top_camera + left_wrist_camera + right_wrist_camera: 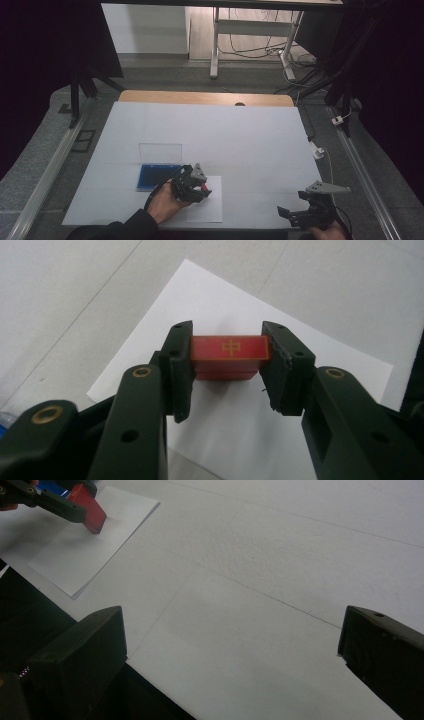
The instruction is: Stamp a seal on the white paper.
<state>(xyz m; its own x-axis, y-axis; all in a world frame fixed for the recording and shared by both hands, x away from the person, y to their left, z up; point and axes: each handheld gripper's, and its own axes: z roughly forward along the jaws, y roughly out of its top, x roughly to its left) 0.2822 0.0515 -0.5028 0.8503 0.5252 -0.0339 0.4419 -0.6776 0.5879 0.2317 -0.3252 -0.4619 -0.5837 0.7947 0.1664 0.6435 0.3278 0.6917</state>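
dim room | bright floor patch beyond table | dark edges | soft, grainy gripper views

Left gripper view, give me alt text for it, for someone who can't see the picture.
Two black jaws of the left gripper clamp a small red block with a gold character on its top face. The block is held over a white sheet of paper lying on the white table.

A lab-like recording room: a desk [260, 135] covered in white paper stands between dark curtains [45, 45] and metal rails [45, 175], with loose cables [260, 47] under another desk frame [250, 30] behind.
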